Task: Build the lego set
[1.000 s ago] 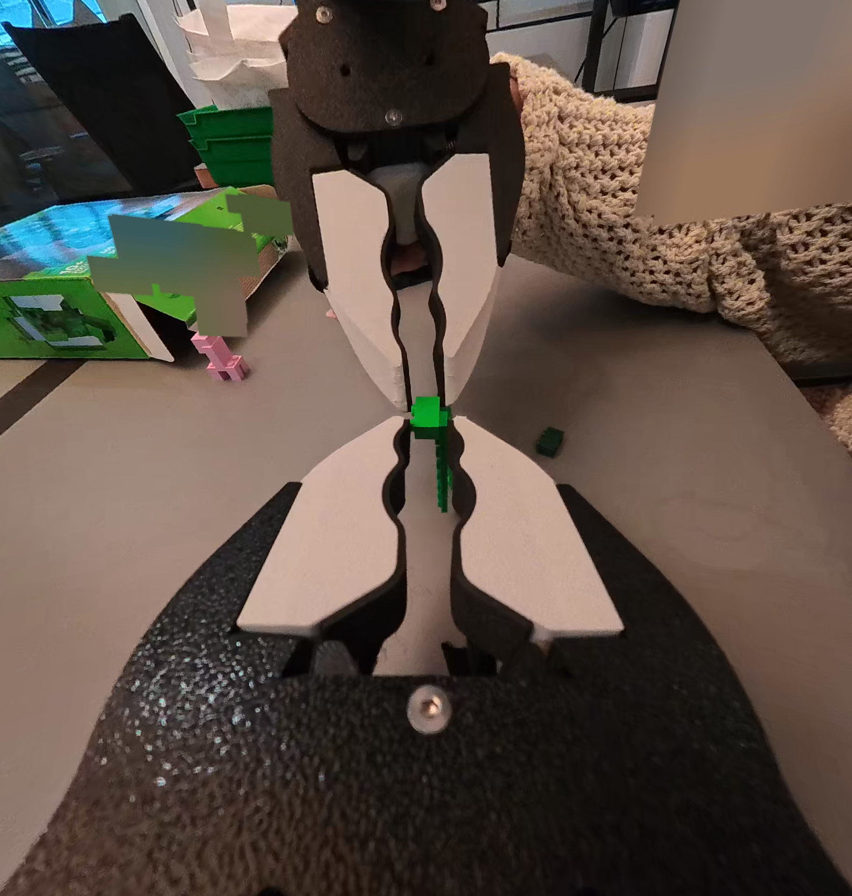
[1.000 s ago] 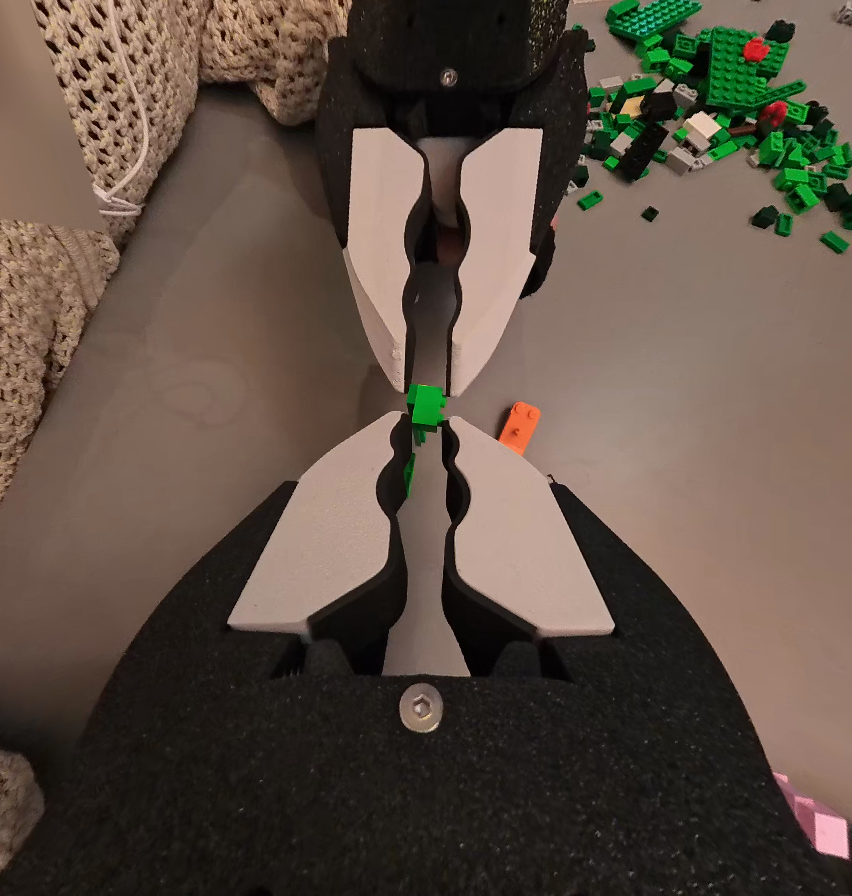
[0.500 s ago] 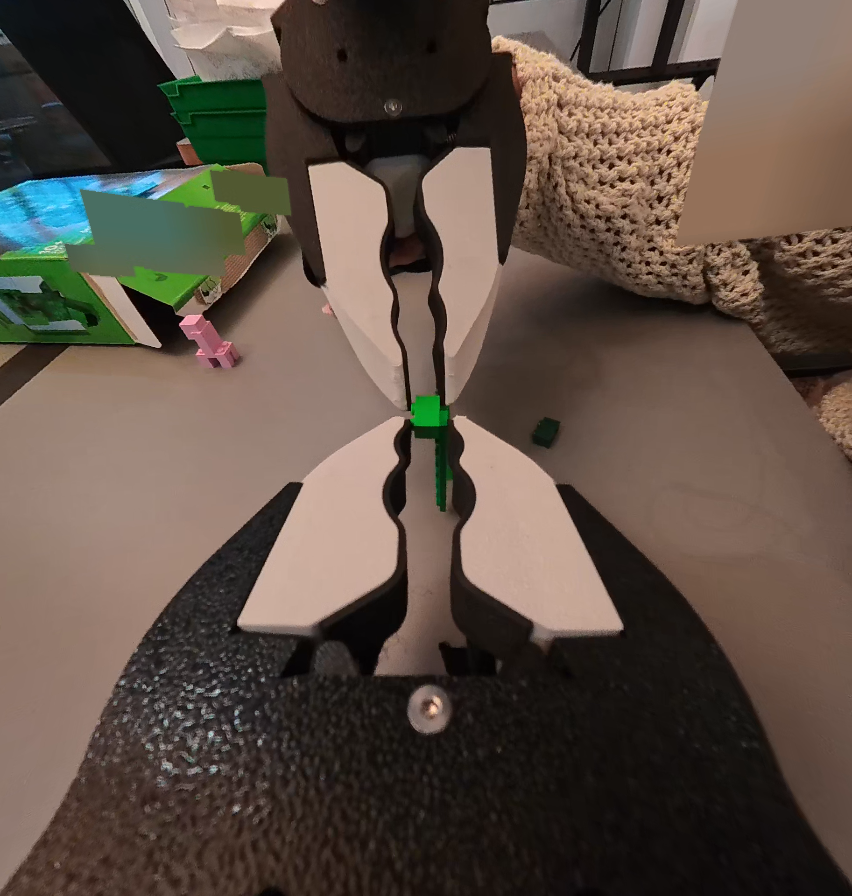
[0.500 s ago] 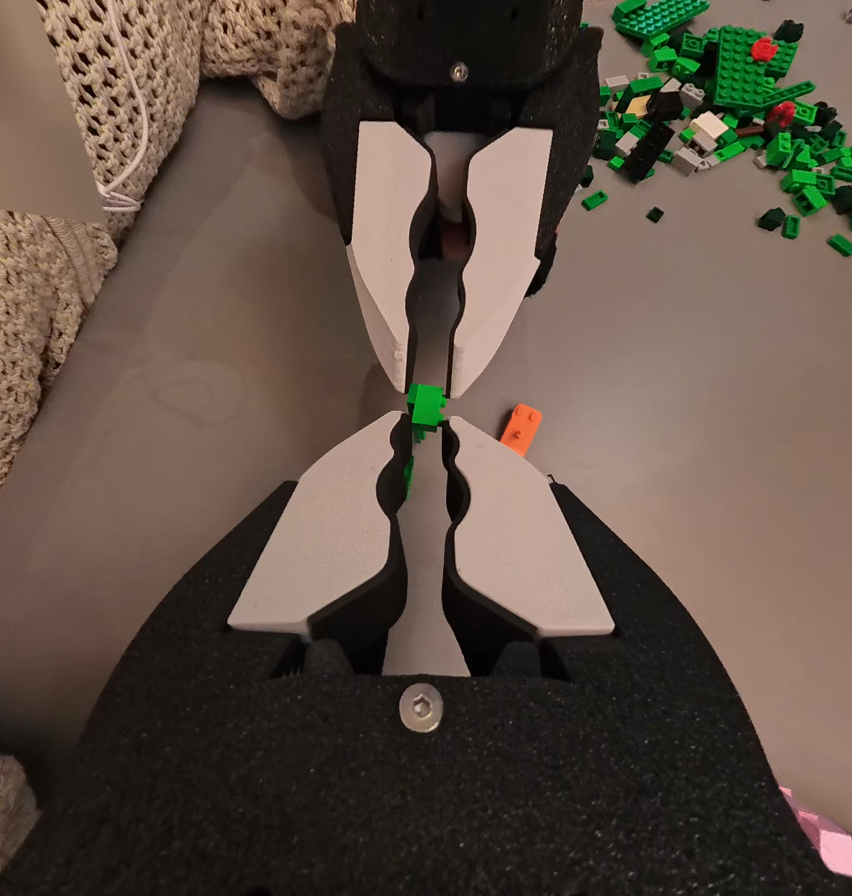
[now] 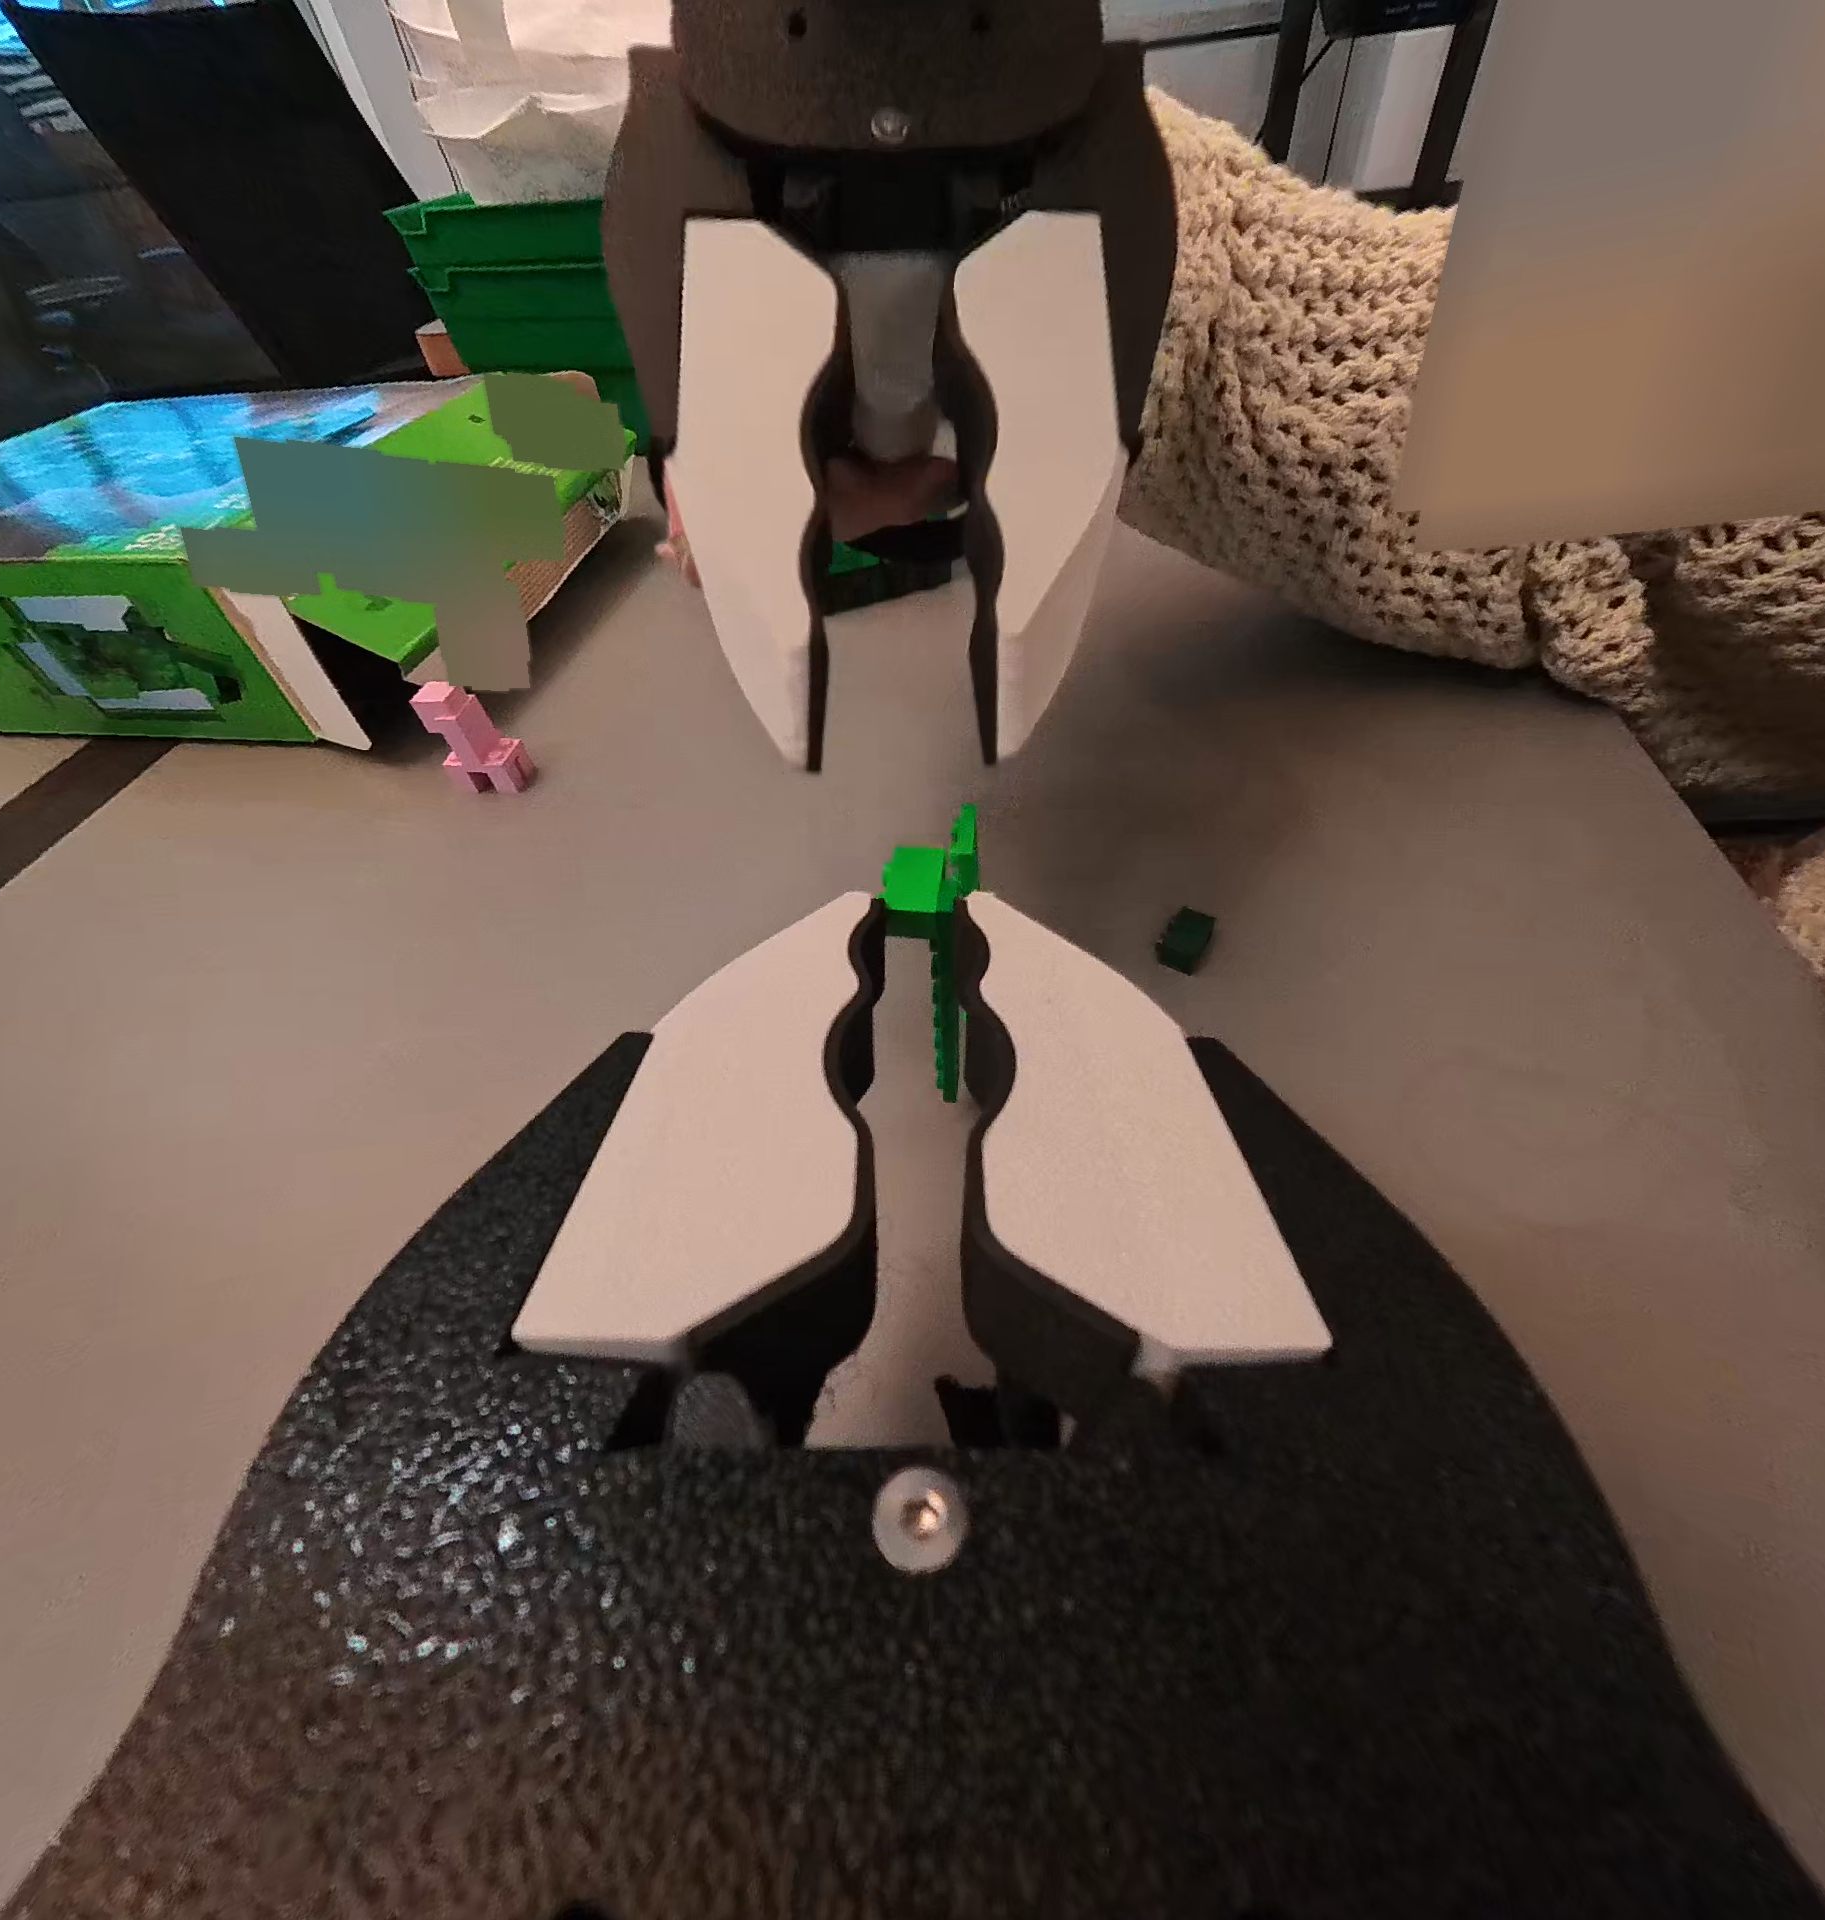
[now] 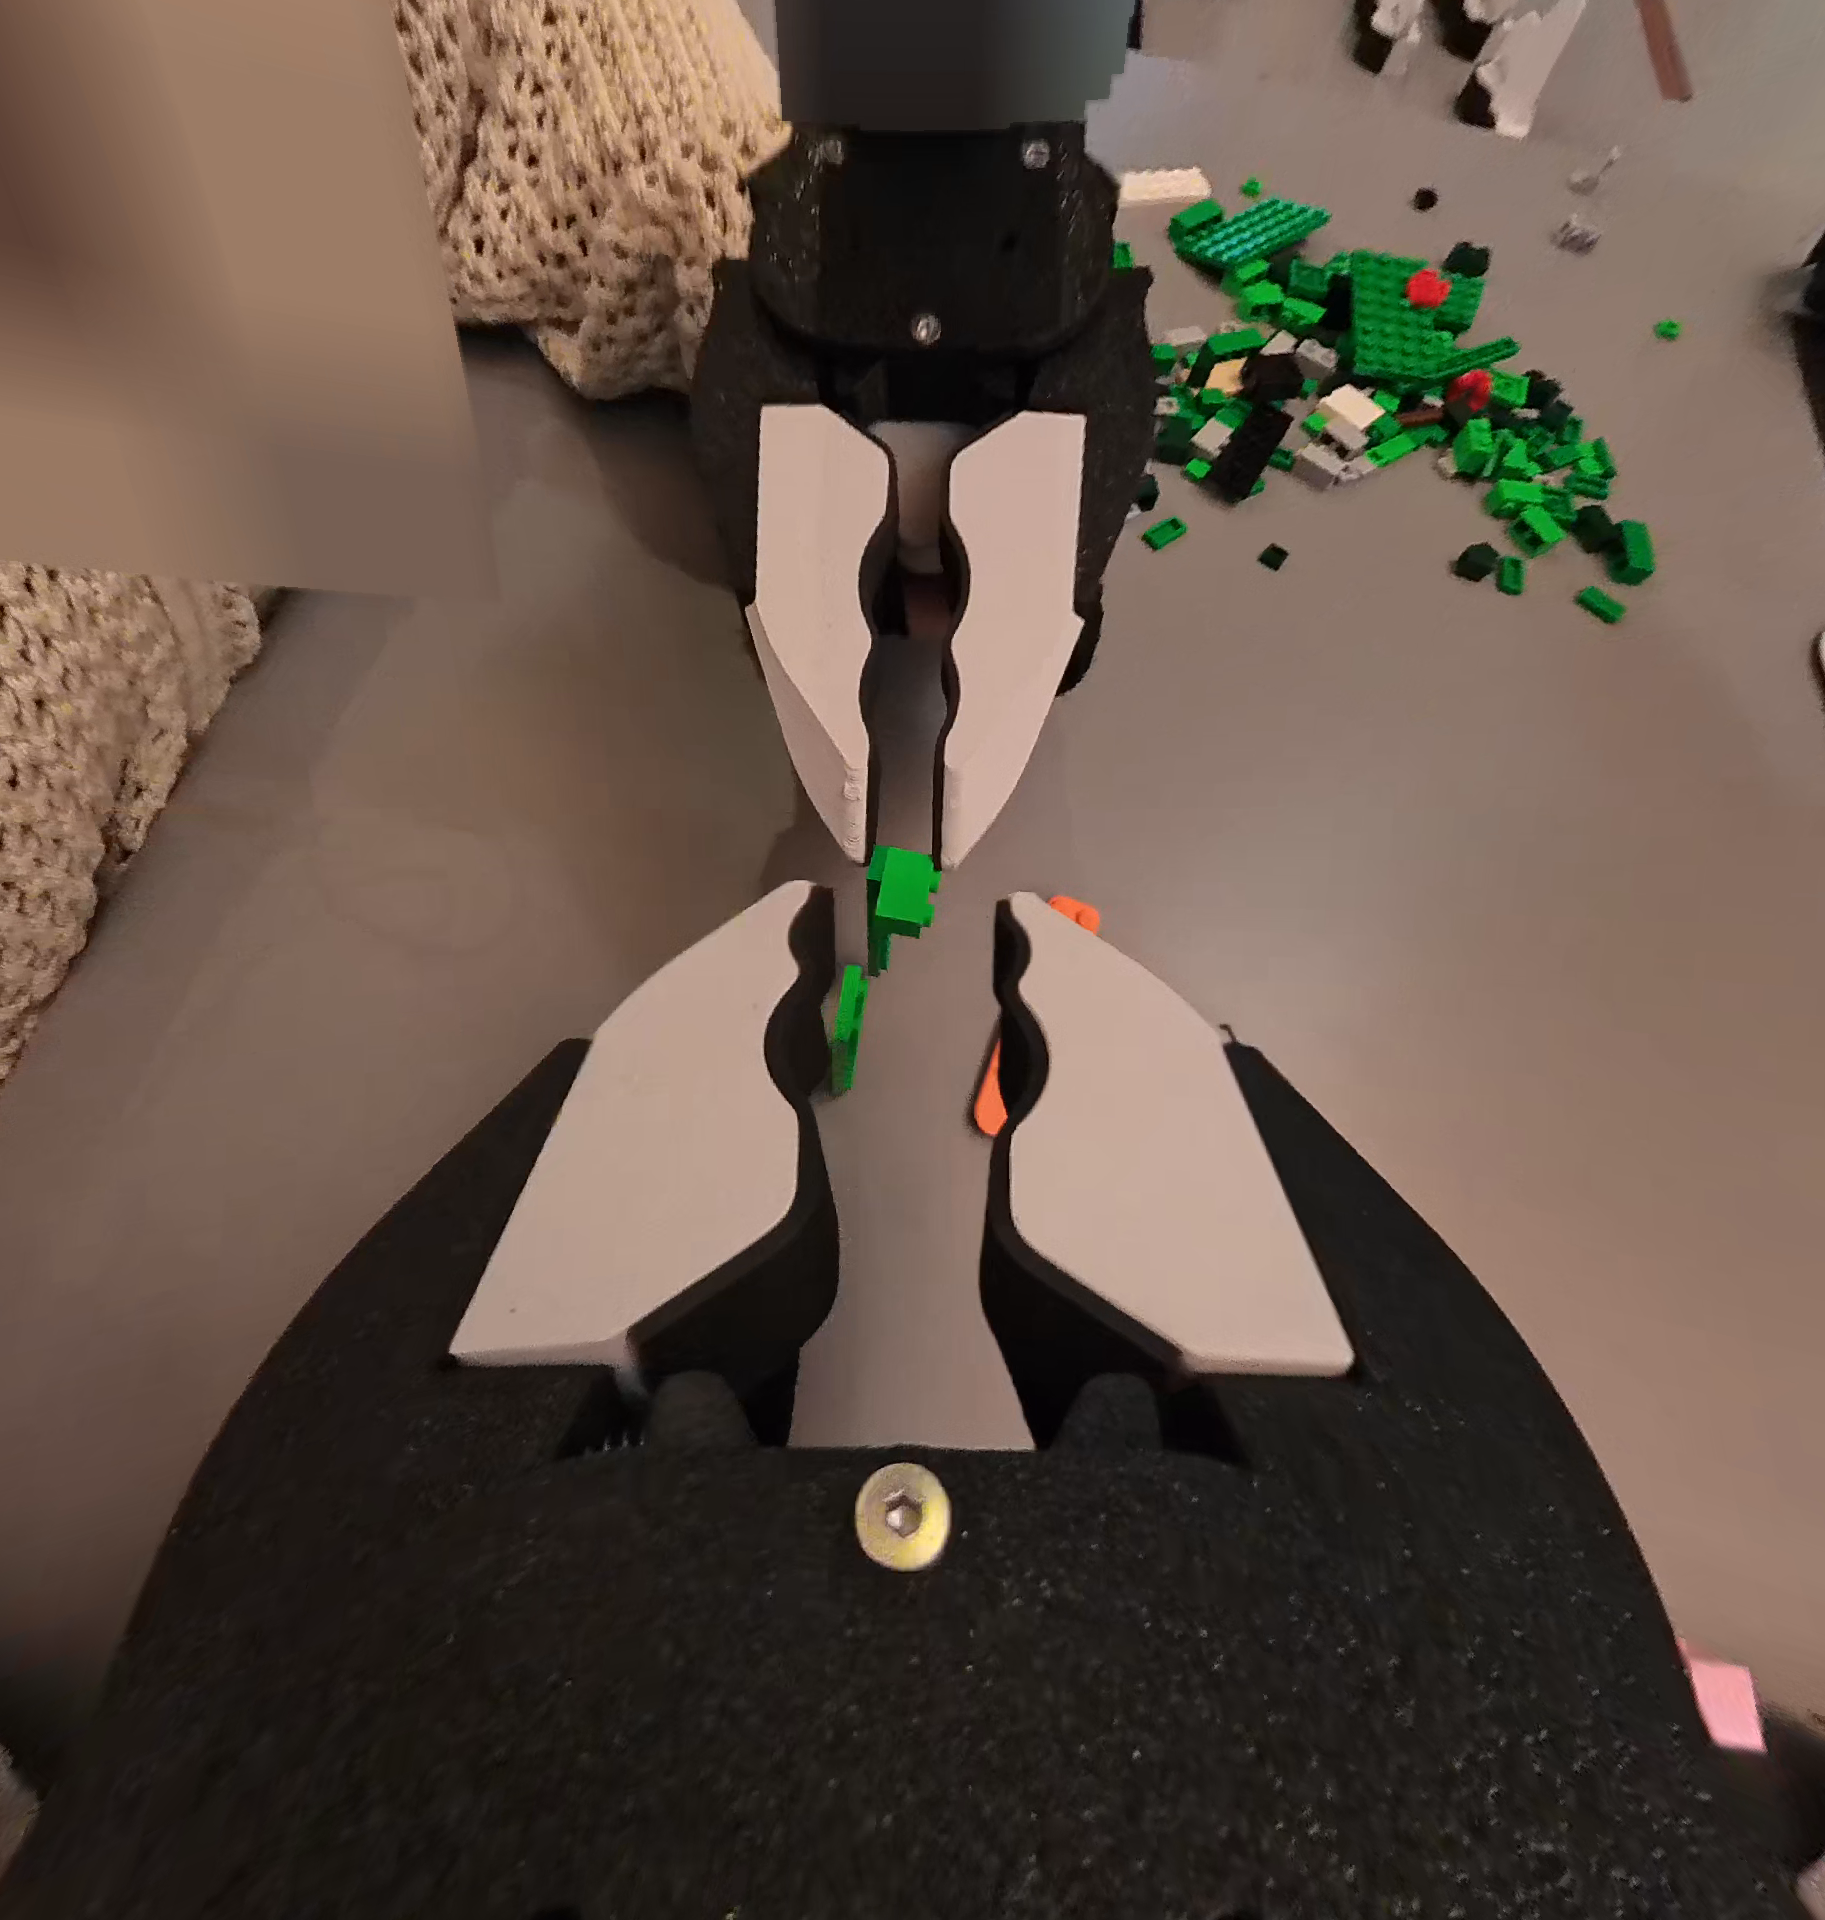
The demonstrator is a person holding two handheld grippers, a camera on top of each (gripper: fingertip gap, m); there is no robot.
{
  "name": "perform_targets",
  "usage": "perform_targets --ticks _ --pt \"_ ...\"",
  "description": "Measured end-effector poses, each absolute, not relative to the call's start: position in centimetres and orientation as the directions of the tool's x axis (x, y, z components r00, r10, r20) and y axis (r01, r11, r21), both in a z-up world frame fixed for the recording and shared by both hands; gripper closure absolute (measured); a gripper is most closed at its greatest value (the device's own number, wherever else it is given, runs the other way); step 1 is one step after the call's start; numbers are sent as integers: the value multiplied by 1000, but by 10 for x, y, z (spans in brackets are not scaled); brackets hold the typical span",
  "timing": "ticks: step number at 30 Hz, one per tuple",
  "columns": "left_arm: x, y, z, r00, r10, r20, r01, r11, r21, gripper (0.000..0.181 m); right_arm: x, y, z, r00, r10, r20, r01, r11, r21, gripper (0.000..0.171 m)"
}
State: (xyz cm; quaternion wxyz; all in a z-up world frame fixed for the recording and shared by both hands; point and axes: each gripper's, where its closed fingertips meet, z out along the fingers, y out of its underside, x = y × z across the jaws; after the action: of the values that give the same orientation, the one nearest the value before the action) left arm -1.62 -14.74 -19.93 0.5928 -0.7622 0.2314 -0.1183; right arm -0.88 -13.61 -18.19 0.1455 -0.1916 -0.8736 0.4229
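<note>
Green lego piece (image 5: 923,904) sits pinched in left tongs (image 5: 918,925); right tongs (image 6: 913,914) gape apart.

Black speckled hand-held gripper (image 5: 918,914), white fingers (image 5: 721,1143); cream knit sleeve (image 5: 1303,416).

Two grippers (image 5: 918,904) (image 6: 913,904), one green boxed set (image 5: 108,623), one pink figure (image 5: 477,738), one orange brick (image 6: 1074,912), one dark-green loose brick (image 5: 1186,938) (pile uncountable)

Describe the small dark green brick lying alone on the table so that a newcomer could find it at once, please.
In the left wrist view, start at the left gripper, shut on the bright green assembly. Just right of its fingertips, on the bare grey table, lies the dark green brick. It is alone, darker and blockier than the assembly, far from the pink figure.
</note>
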Motion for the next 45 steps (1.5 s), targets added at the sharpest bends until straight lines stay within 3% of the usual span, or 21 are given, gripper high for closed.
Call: perform_targets --ticks 14,20,33,45 --pt "-13 -139 -204 883 -455 -110 -224 -204 -953 170 6 -121 -182 -764 630 142 140 377 -916 130" --pt "-10 -138 -206 882 -458 -107 -225 -211 -951 170 3 -126 -200 -761 637 122 167 374 -912 124" --pt "-10 -136 -206 886 -455 -89 -206 -214 -955 170 -4 -127 -207 -773 623 120 169 383 -908 128" --pt "-8 -137 -206 882 -465 -70 -192 -219 -957 170 -8 -133 -211 -795 594 122 156 394 -906 143"
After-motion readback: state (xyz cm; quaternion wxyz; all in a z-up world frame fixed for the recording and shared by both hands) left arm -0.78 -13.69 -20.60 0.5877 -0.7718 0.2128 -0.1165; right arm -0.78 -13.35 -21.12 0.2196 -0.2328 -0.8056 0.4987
